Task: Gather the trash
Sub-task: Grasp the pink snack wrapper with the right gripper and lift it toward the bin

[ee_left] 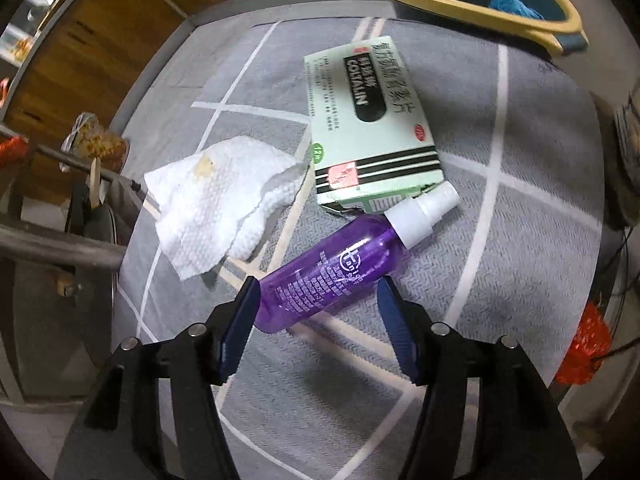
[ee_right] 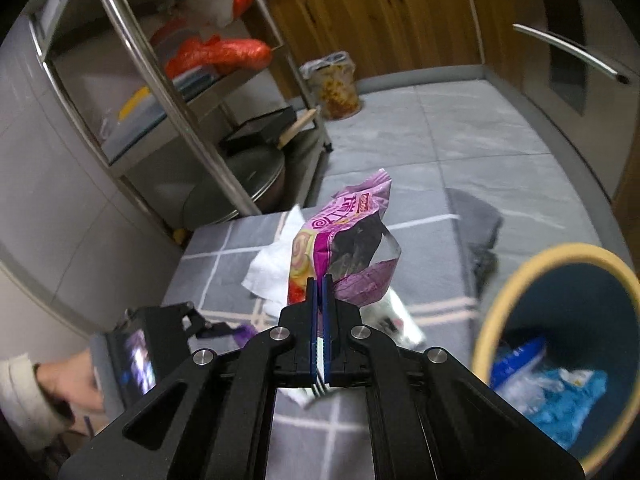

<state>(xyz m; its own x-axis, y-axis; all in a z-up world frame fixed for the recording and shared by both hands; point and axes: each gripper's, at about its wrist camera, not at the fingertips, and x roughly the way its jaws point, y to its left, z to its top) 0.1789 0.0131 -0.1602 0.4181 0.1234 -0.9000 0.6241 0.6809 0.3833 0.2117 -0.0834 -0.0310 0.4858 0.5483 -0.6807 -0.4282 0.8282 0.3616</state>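
Left wrist: purple spray bottle [ee_left: 332,276] between apart left hand-held gripper [ee_left: 318,294] pads; right one clamped on snack wrapper [ee_right: 344,240].

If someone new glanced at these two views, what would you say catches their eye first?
Probably the purple snack bag, pinched in the shut right gripper and held up above the grey mat, with the yellow-rimmed bin just to its right. Next, the purple spray bottle lying on the mat between the left gripper fingers, beside a green medicine box and a stained white tissue.
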